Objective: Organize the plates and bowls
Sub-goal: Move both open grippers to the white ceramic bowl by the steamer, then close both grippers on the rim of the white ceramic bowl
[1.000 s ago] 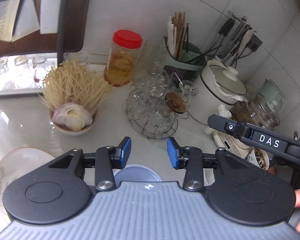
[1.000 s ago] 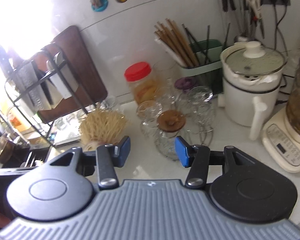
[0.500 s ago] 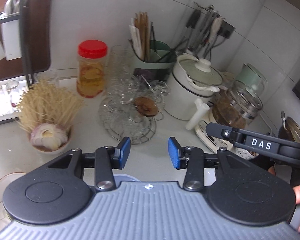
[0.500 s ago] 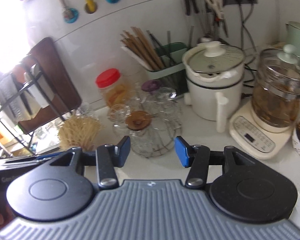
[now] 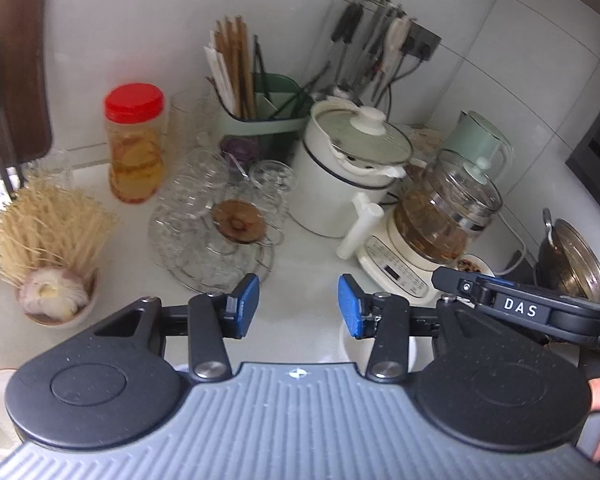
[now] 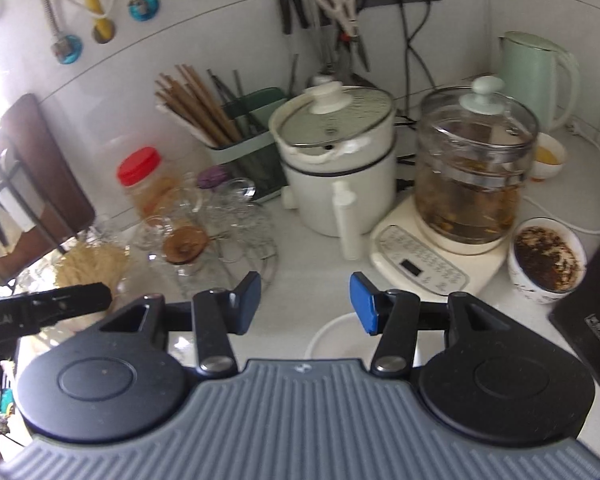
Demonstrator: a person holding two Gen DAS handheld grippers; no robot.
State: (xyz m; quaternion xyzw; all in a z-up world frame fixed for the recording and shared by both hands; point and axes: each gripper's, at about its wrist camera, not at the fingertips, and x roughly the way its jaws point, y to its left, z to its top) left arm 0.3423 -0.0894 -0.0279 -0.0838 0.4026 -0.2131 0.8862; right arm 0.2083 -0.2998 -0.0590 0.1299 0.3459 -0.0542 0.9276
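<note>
White tiled kitchen corner, pale counter (image 5: 300, 248) crowded with glassware and cookers. Since a second ago both views have swung rightward: the noodle bowl (image 5: 60, 304) now sits far left, and a white plate (image 6: 336, 338) has come into view low between the right gripper (image 6: 306, 300) pads. Left gripper (image 5: 298, 306) is angled down over bare counter, jaws opening, nothing between them. Right gripper is angled down, parted, gripping nothing; the plate lies beneath it.

left gripper (image 5: 298, 305) opening — empty, right gripper (image 6: 305, 302) open
</note>
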